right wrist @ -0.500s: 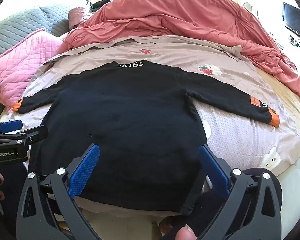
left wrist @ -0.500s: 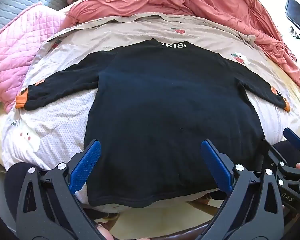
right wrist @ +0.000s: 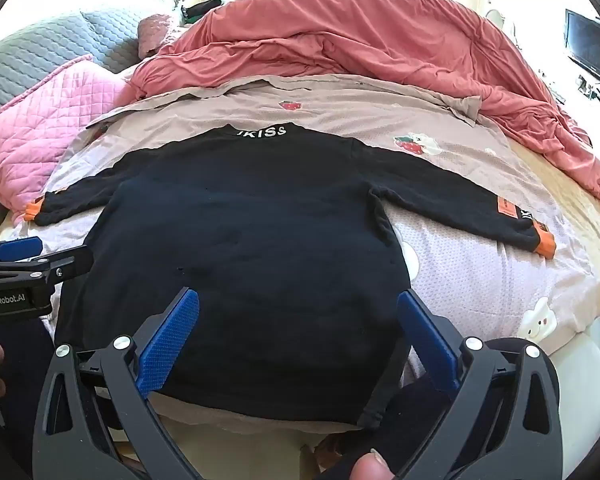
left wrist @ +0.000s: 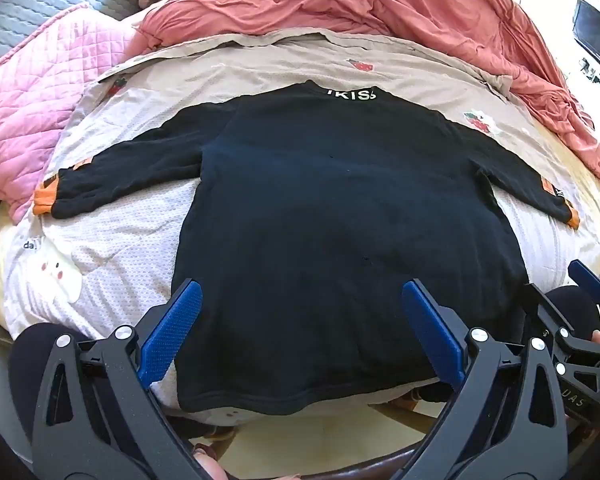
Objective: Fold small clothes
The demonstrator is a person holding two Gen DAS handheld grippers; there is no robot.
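Black sweater (left wrist: 340, 240) lies flat on bed sheet (left wrist: 120, 248), back up, both sleeves spread, hem at near edge. Left hand-held gripper (left wrist: 302, 332) & right hand-held gripper (right wrist: 298, 340): jaws wide apart, above hem, nothing gripped.

White lettering "KISS" ran along the collar of the black sweater (right wrist: 252, 248). "GenRobot.AI" was printed in white on the left tool (right wrist: 10, 276). "DAS" stood on the right tool (left wrist: 580, 384). "da" marked the bedsheet (left wrist: 112, 248) near the bed's left edge.
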